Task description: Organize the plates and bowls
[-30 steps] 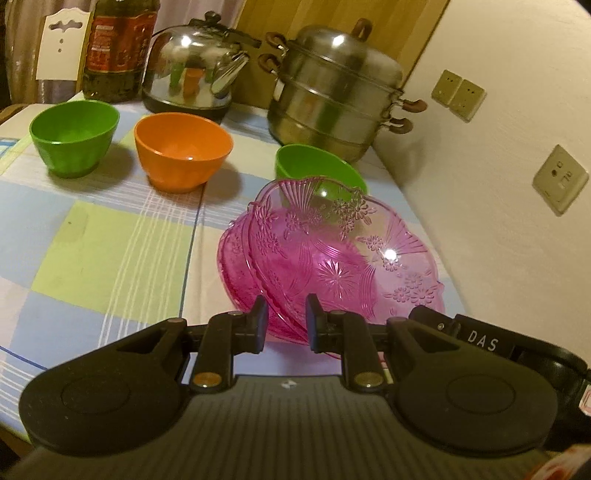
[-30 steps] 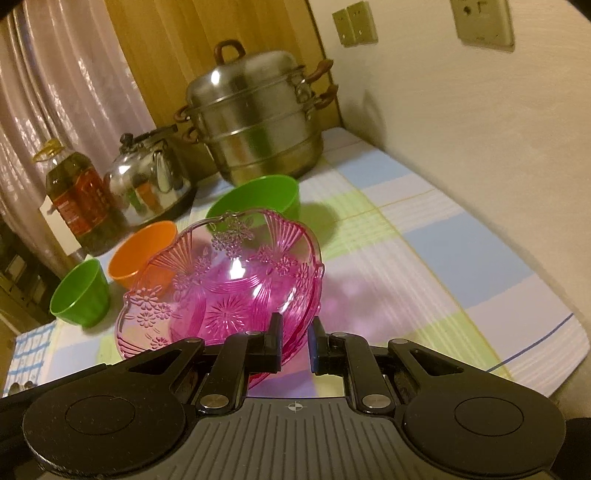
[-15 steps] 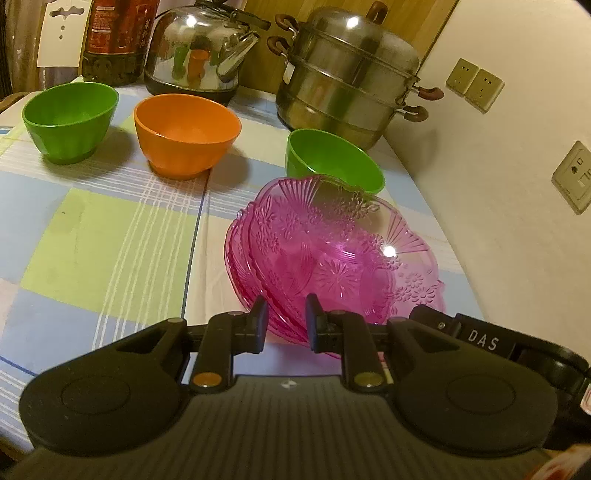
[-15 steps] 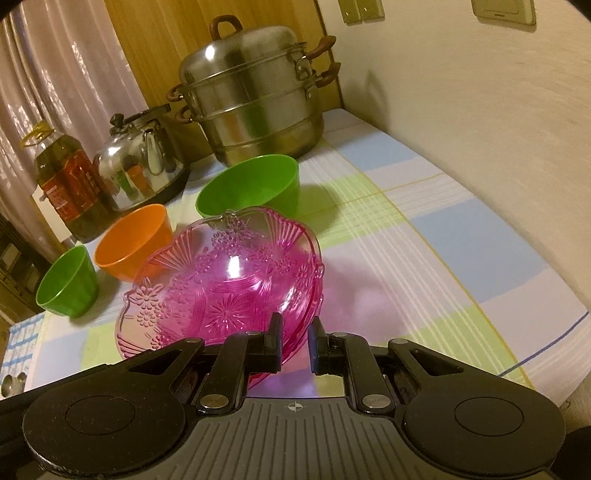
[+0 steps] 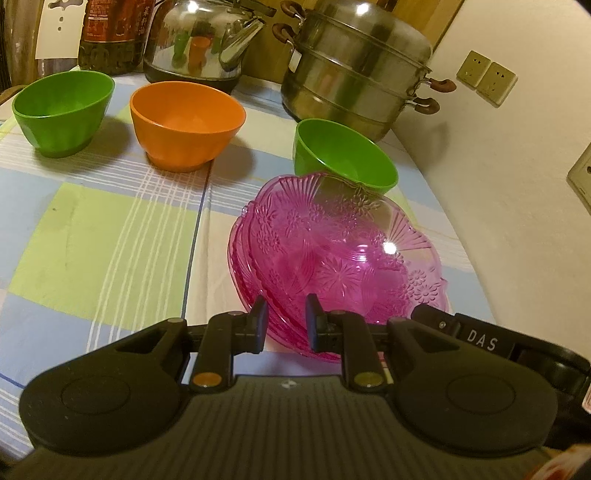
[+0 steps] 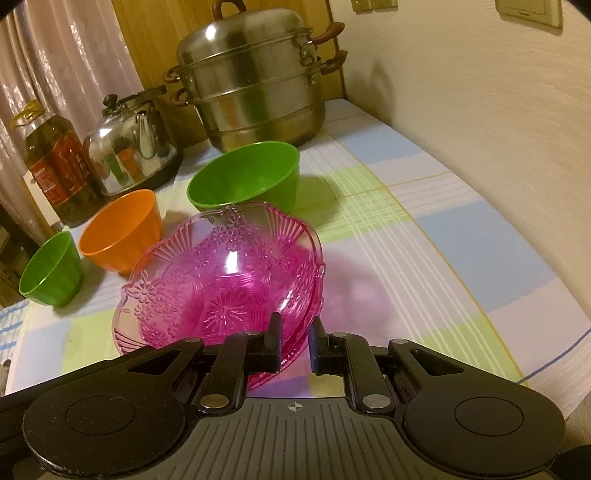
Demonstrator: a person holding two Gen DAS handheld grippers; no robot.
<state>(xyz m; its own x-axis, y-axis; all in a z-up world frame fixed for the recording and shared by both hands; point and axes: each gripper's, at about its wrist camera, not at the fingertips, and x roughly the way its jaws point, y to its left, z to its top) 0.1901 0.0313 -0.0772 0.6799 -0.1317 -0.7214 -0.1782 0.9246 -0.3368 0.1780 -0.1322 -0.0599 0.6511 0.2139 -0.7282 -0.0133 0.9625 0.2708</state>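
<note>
A stack of pink patterned glass plates (image 5: 332,258) hangs tilted, low over the checked tablecloth (image 5: 110,240). My left gripper (image 5: 284,314) is shut on the stack's near rim. In the right wrist view my right gripper (image 6: 295,332) is shut on the rim of the same pink plates (image 6: 221,280). The right gripper (image 5: 421,312) also shows at the stack's right side in the left wrist view. Behind the stack stand a green bowl (image 5: 343,158), an orange bowl (image 5: 184,122) and a second green bowl (image 5: 62,110), all upright and empty.
At the back of the table stand a steel steamer pot (image 5: 354,66), a steel kettle (image 5: 199,40) and an oil bottle (image 5: 114,33). A wall with sockets (image 5: 484,77) runs along the right side. The cloth's front edge (image 6: 554,362) lies near my right gripper.
Both grippers have moved forward and down with the pink plates still held. The bowls and the pot now look nearer and larger. Neither grip has changed.
</note>
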